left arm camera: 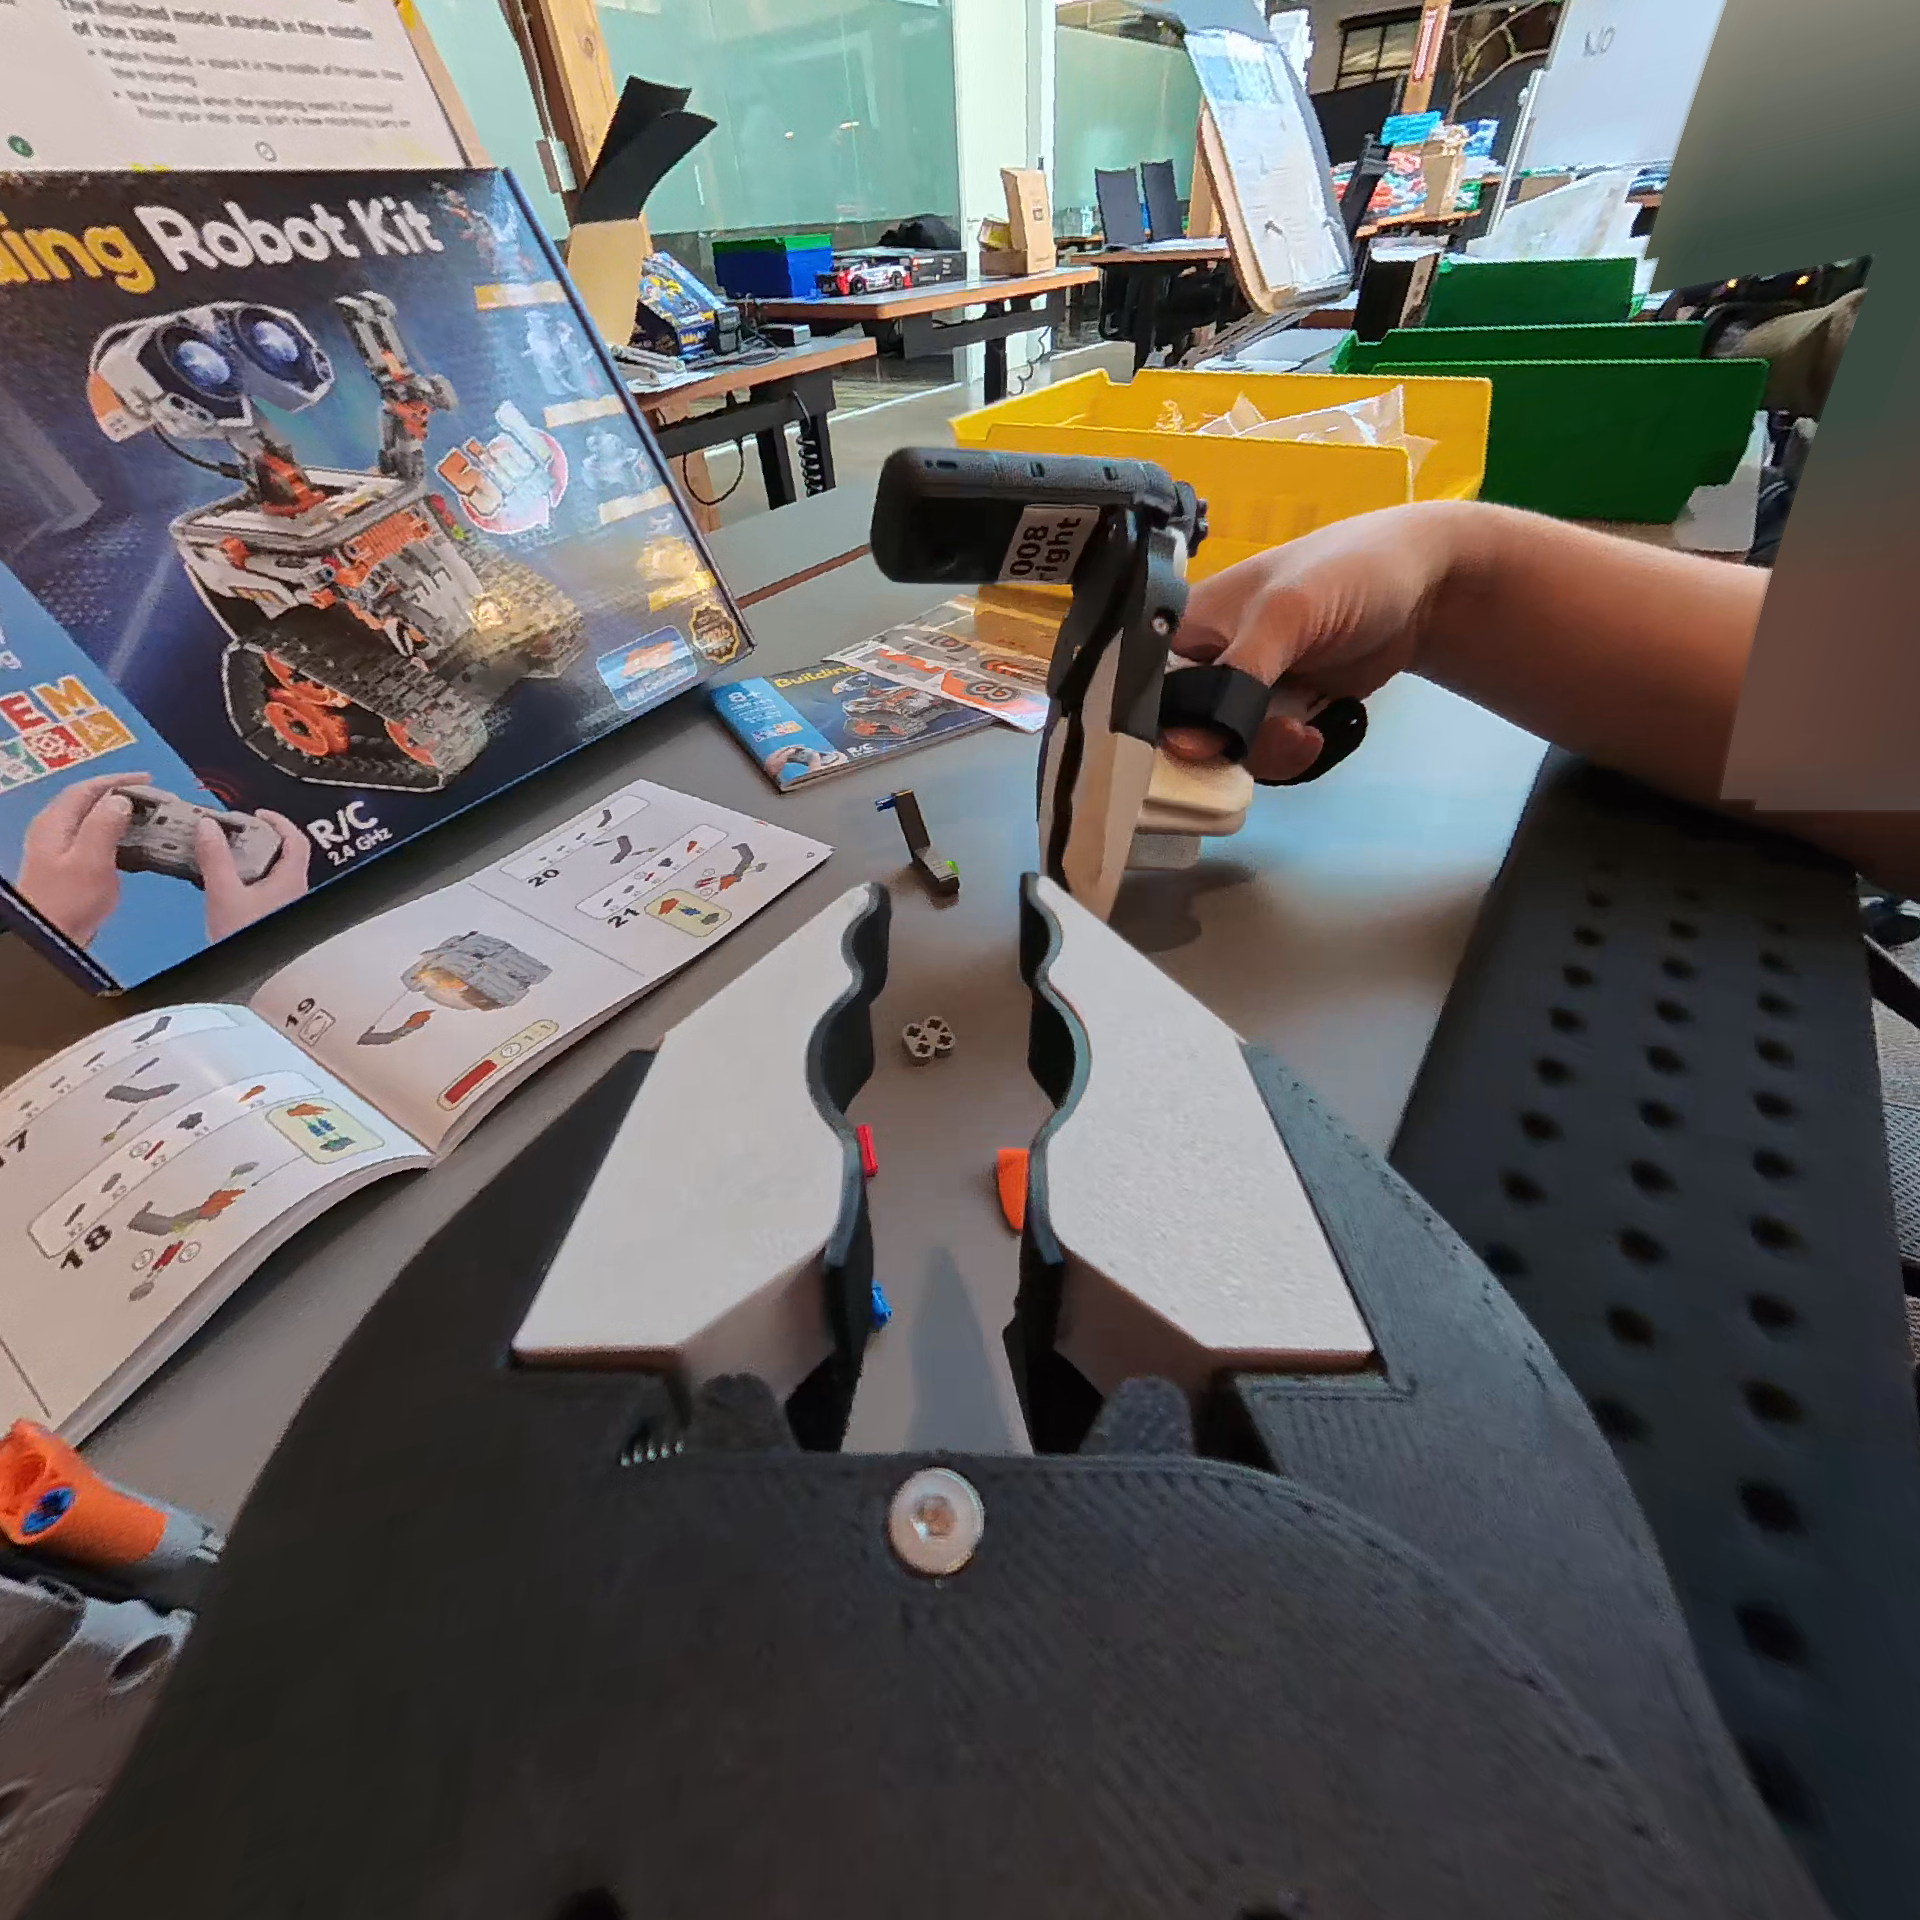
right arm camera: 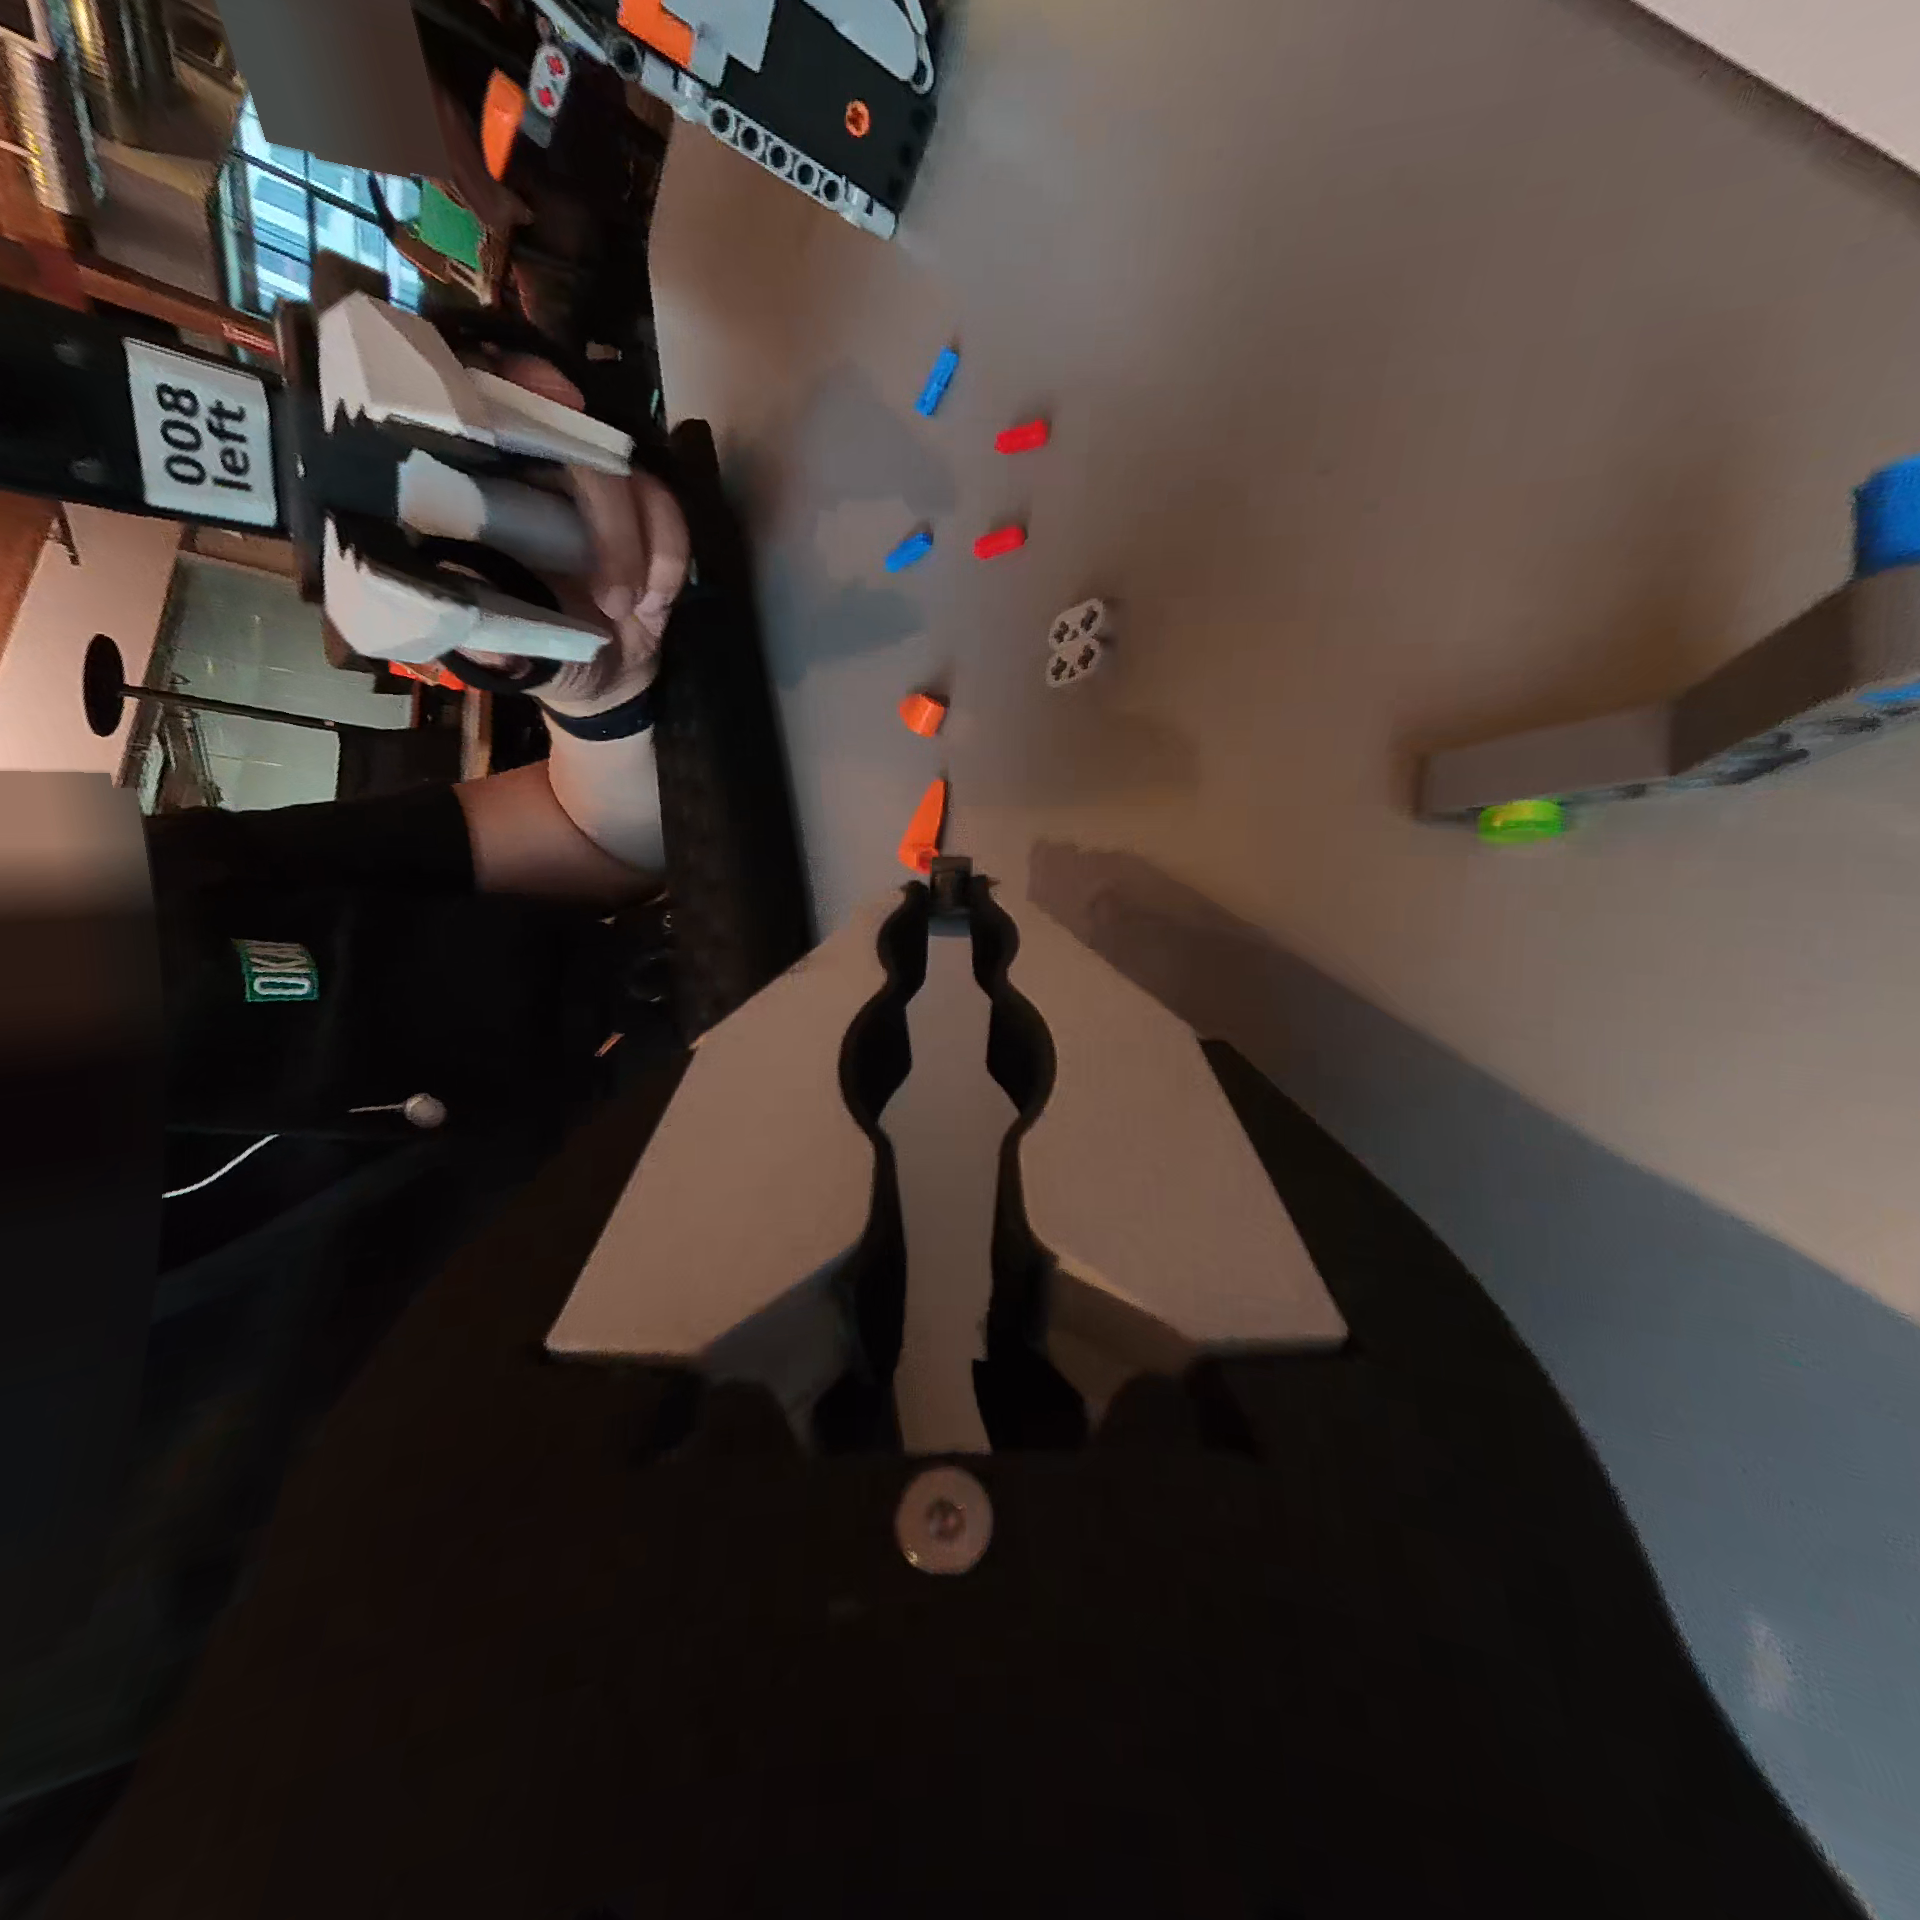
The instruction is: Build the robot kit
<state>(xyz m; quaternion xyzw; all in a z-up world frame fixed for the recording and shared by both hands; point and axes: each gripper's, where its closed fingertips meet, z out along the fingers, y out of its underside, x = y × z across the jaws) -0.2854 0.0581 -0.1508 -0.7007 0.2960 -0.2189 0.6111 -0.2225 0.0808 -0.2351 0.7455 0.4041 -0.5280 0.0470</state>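
kit box (left arm camera: 312, 520) stands far left, open booklet (left arm camera: 416, 1039) in front of it. left claw (left arm camera: 951, 914) spread wide, empty, above the counter (left arm camera: 1351, 987) w/ 1 grey connector (left arm camera: 925, 1040) under its gap. nearby: 2 blue pins (right arm camera: 937, 380), 2 red pins (right arm camera: 1021, 435), 2 orange bits (right arm camera: 923, 713). right claw (right arm camera: 948, 906) nearly closed, seems to pinch 1 small dark piece (right arm camera: 948, 871) at its tips; 1 bent beam (right arm camera: 1558, 769) lies well apart.

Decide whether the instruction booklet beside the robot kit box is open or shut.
Open: the instruction booklet lies flat on the table, its illustrated pages spread face up.
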